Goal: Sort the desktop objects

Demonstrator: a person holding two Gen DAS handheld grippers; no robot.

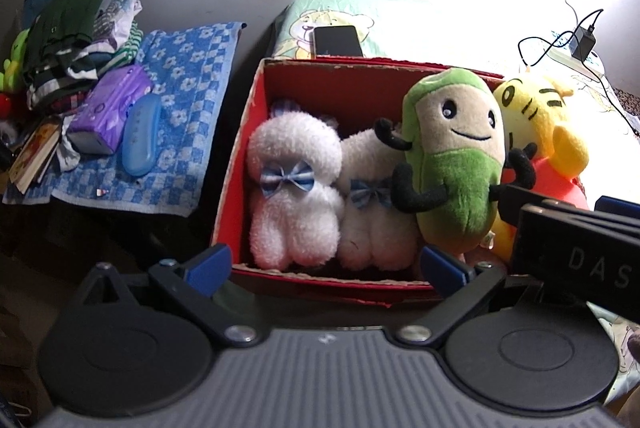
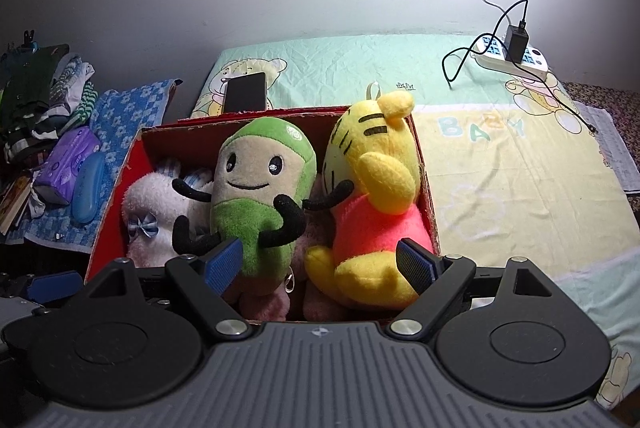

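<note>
Four fuzzy plush toys (image 2: 260,188) | red cardboard box (image 1: 240,164) | upright

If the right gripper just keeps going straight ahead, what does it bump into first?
Most likely the stuffed toys in the red box. The right gripper is open, with the green toy and the yellow toy ahead. Which one it touches first is hard to tell.

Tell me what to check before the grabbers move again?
1. Left gripper open, holding nothing: ok.
2. Right gripper open, holding nothing: ok.
3. Green toy in the red box: ok.
4. Yellow toy in the box: ok.
5. White toys in the box: ok.
6. More toys left outside the box: cannot tell.
</note>
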